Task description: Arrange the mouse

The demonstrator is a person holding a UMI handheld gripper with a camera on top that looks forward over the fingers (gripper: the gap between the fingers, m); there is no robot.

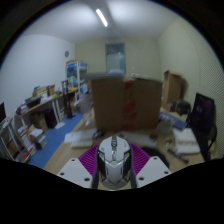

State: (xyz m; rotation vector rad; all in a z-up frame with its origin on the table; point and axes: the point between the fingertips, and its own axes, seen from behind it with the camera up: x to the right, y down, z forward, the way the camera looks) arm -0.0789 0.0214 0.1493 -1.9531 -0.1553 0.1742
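Observation:
A white and grey computer mouse (113, 160) with a dark scroll wheel sits between my gripper's (113, 163) two fingers. The purple pads (88, 159) press against both its sides, so the gripper is shut on it. The mouse is held up in the air, well above the floor and the desks, pointing forward into the room.
A large brown cardboard box (125, 101) stands straight ahead beyond the mouse. Shelves and a cluttered desk (40, 112) run along the left. A black chair (201, 118) and a table stand at the right. A blue floor mat (55, 143) lies at the left.

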